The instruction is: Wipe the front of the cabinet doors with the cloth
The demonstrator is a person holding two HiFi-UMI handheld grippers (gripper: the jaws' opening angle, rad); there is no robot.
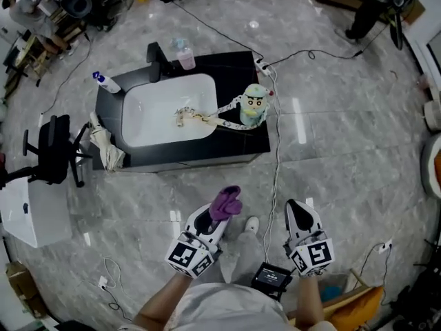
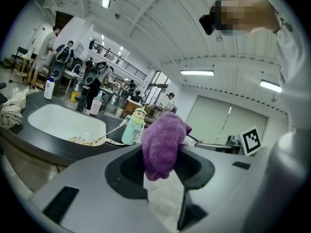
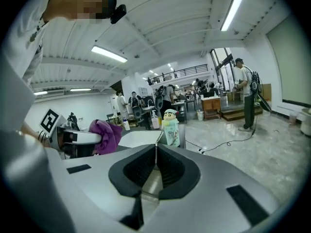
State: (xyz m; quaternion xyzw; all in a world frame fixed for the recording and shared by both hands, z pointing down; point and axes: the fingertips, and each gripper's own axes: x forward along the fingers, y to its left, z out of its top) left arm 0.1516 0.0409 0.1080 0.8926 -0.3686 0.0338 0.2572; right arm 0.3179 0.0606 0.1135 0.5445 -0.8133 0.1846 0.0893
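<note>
Approach step, by my read: cloth in hand, no wiping yet.

Head view: cabinet (image 1: 207,154) with sink (image 1: 169,109) sits upper centre. Left gripper (image 1: 215,219) and right gripper (image 1: 298,216) are at bottom centre, well apart from it. Purple cloth (image 1: 226,203) rides on the left one. Next move calls for closing in and getting the cloth flat on the door fronts.

Left gripper view: jaws pinch the cloth, a bunched wad at centre frame, touching nothing else.

Right gripper view: jaws pressed together, nothing between them.

Jaws of right hand-held gripper (image 3: 156,148) together, empty; purple cloth (image 3: 108,135) at left.
</note>
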